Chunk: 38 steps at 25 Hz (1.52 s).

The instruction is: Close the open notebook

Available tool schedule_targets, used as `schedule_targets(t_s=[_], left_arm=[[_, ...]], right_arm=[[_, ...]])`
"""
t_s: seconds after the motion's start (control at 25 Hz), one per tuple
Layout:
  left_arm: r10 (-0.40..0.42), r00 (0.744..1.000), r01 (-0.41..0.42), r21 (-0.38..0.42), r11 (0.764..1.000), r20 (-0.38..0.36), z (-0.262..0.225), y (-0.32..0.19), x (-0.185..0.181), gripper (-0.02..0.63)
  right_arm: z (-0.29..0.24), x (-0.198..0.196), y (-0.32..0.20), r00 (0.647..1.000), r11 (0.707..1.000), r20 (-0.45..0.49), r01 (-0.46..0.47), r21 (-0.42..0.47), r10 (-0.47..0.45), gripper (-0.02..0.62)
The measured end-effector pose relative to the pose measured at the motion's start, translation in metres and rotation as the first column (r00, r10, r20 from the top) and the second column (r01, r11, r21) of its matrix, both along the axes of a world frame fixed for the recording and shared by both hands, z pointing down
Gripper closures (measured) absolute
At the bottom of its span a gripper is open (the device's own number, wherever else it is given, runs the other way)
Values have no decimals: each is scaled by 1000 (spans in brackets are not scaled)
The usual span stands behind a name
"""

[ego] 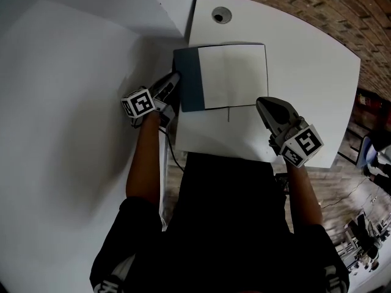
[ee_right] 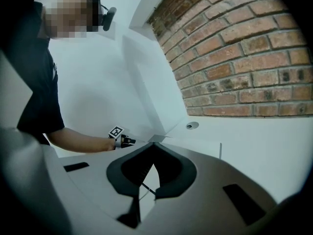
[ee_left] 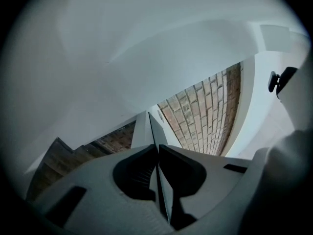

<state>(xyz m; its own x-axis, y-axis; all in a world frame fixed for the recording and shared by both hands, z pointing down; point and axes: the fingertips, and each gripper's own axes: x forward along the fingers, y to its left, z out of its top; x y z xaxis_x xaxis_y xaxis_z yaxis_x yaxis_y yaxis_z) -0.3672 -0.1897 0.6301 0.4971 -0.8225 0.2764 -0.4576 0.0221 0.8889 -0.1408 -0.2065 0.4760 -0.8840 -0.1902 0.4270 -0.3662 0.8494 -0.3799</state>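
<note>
The notebook (ego: pixel 235 75) lies open on the white table (ego: pixel 311 72), a white page facing up and its blue cover (ego: pixel 188 81) at the left. My left gripper (ego: pixel 175 84) is at the cover's left edge. In the left gripper view the thin dark cover (ee_left: pixel 155 131) runs edge-on between the jaws, and the left gripper (ee_left: pixel 158 153) is shut on it. My right gripper (ego: pixel 261 102) rests just off the page's near right corner, jaws together with nothing held. In the right gripper view the right gripper (ee_right: pixel 154 145) points toward the notebook (ee_right: pixel 195 142) and the left gripper (ee_right: pixel 131 141).
A round cable hole (ego: pixel 221 15) sits at the table's far edge. A brick wall (ego: pixel 317 5) runs behind the table, and a white wall stands at the left. A thin dark ribbon (ego: pixel 228 115) pokes out below the page. The table's right edge (ego: pixel 348 115) drops to a cluttered floor.
</note>
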Motion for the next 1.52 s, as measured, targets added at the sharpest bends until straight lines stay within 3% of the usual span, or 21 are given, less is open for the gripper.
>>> schedule_targets(t_s=[0.28,0.64,1.12,1.52], left_arm=[[1,1000,0,51,999,-16,-18,-1,1,584],[32,998,-38,98,994,58,-59,-7,9,584],[81,986,-99,128,987,143,-117,-34,50,584],[150,965,-183,138,973,215,-145,-61,106,583]], right_arm=[[-1,4,-1,1000,1000,21,-6,15,6,592],[-9,14,-7,997,1000,71,-28,8,27,591],[-18,63,-17,980,993,158,-119,-7,118,592],[-19,113,-29,953,976,212,-213,-37,216,592]])
